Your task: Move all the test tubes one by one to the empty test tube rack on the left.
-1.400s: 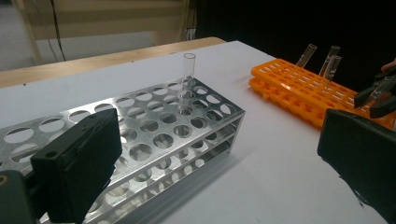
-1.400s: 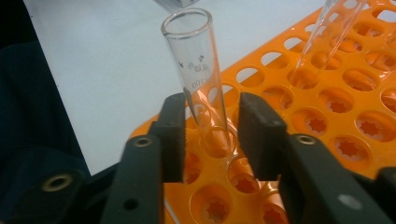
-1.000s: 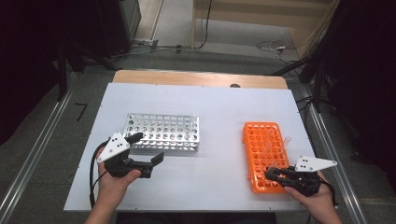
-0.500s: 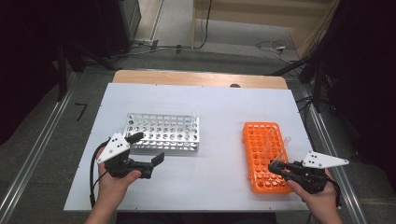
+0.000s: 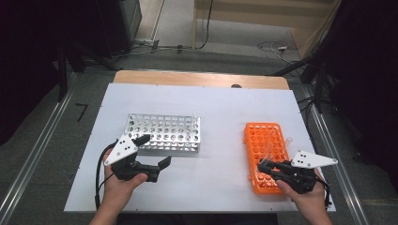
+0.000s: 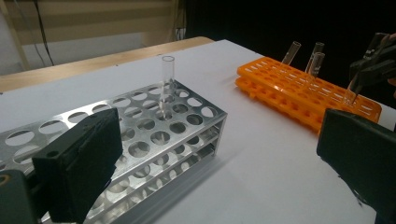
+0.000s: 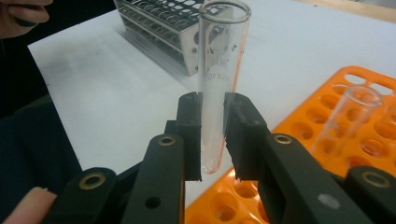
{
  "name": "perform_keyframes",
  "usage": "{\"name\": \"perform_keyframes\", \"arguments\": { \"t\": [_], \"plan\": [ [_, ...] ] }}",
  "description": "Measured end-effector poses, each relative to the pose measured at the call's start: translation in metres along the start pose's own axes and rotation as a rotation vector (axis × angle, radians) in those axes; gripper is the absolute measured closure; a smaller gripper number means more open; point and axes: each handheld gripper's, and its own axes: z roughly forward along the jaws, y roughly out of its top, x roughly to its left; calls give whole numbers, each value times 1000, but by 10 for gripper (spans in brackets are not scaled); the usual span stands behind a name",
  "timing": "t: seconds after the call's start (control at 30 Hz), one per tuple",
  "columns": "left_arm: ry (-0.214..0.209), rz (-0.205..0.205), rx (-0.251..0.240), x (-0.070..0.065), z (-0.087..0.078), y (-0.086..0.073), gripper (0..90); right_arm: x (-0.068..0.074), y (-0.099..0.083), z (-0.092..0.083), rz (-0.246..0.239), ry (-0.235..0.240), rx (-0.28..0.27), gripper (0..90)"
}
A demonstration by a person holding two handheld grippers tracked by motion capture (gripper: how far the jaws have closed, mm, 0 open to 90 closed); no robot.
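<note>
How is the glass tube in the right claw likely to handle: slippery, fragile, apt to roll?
Probably slippery: the tube is smooth clear glass, held only by the narrow pads of the right claw. Likely fragile, since its wall looks thin. Being round, it would probably roll if laid on the table, so a hole in the steel rack suits it better.

In the right gripper view, we see the two black pads covering the middle of the clear test tube (image 7: 219,70), and the top edge of the picture cuts its rim. The orange rack (image 7: 369,121) runs out at the right edge, and the metal rack (image 7: 173,28) is cut at the top. In the high view, we cannot count the tubes in the orange rack (image 5: 265,140); they are too small and glassy.
</note>
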Motion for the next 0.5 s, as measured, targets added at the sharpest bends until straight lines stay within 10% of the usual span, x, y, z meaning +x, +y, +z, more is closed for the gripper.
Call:
{"name": "perform_keyframes", "arguments": {
  "t": [0.5],
  "plan": [
    [-53, 1, -1, -18, 11, 6, 0, 28, 15, 39, -17, 50, 33, 739]
  ]
}}
